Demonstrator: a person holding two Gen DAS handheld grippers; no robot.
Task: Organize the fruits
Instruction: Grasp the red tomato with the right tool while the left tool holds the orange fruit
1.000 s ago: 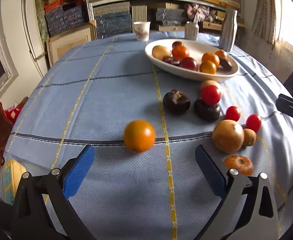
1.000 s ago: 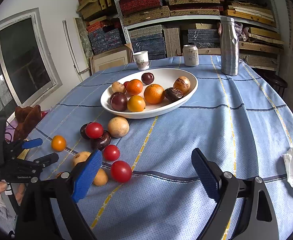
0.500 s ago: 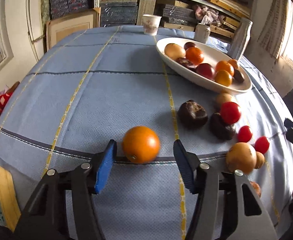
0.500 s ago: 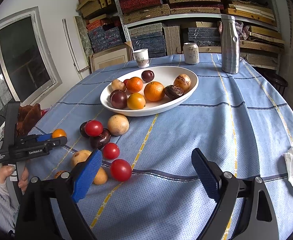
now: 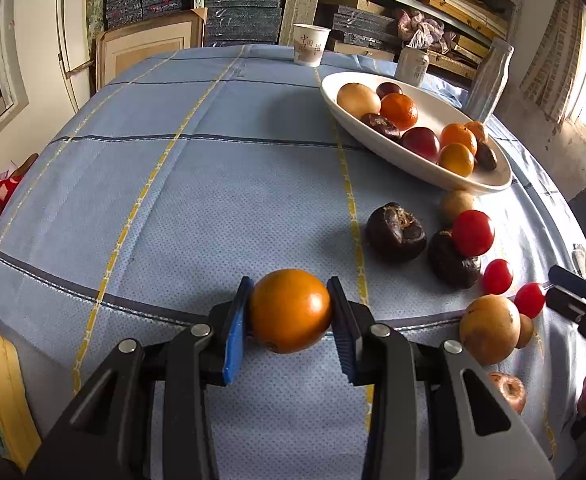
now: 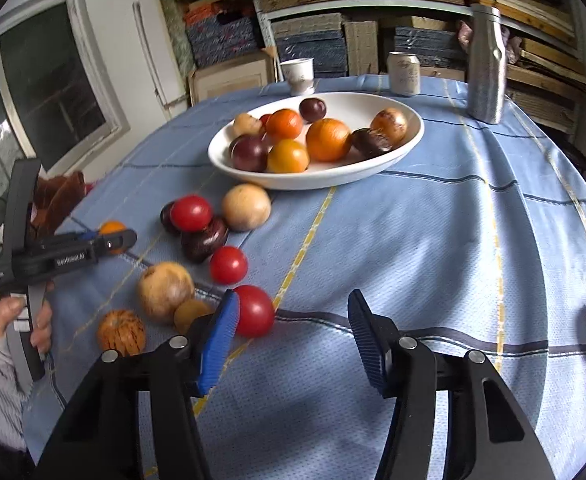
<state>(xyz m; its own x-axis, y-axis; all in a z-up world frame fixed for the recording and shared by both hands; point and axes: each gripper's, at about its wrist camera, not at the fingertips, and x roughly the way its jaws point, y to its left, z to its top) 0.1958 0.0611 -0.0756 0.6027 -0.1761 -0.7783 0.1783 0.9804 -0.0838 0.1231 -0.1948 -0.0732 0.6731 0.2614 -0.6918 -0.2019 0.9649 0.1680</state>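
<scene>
Since a second ago the left gripper has slid forward around the orange fruit, and its jaws have just been closing until both blue pads clamp it (low on the blue tablecloth). The right gripper has also been narrowing, yet stands unclamped, a red tomato touching its left pad's outer face; the white bowl of fruit sits at twelve o'clock.
</scene>
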